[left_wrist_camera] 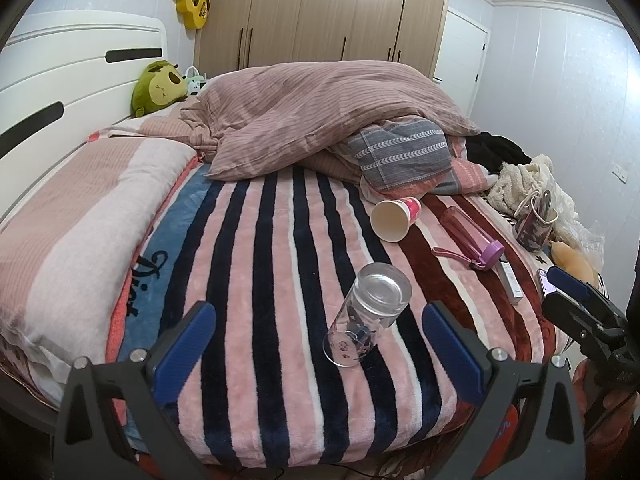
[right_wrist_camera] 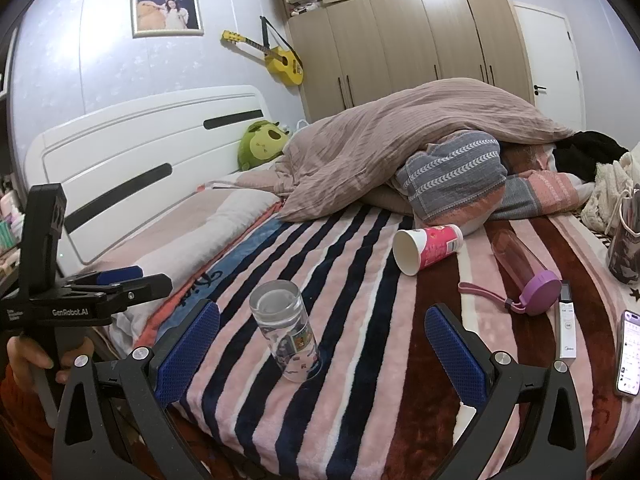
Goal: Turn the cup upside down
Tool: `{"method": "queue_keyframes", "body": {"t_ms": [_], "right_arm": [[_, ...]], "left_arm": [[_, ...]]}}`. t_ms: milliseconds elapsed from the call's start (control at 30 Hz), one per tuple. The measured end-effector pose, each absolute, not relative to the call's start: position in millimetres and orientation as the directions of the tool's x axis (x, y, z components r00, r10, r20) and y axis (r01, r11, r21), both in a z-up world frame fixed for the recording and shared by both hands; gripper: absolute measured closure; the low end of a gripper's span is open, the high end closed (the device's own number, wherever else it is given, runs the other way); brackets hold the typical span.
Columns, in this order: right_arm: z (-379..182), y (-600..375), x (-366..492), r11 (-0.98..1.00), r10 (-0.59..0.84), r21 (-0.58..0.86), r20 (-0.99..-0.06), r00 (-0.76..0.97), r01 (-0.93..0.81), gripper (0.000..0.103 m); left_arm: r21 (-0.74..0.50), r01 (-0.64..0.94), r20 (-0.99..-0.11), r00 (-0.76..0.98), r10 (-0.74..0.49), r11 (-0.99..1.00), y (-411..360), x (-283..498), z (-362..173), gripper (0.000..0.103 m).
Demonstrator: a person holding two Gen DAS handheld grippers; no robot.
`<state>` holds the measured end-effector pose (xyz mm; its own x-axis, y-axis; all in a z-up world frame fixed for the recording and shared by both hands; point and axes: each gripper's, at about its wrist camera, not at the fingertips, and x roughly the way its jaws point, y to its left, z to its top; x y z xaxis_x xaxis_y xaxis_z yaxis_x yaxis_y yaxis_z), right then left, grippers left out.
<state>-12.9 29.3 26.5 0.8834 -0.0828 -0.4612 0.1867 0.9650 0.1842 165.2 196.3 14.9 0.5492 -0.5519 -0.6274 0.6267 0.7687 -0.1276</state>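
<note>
Both grippers, left gripper (left_wrist_camera: 316,332) and right gripper (right_wrist_camera: 322,338), spread wide, empty; glass cup (left_wrist_camera: 366,314) base-up, print blurred.

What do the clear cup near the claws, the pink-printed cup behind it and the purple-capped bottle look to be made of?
Clear cup: glass or hard clear plastic; the stripes show through it, with printed pictures low on the wall.
Pink-printed cup: likely paper; matte cream inside, printed outside, lying on its side.
Bottle: tinted see-through plastic with an opaque purple cap.
</note>
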Motion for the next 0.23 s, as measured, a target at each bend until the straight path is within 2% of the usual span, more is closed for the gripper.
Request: {"method": "queue_keyframes", "body": {"t_ms": [233], "right_arm": [[26.2,28.2,-13.1,0.965,-0.081,0.187,-0.461,0.884,0.186,0.000]], "left_arm": [[-0.124,0.628,-0.627,0.550,-0.551,0.768,196.7,165.0,16.6,0.001]]}}
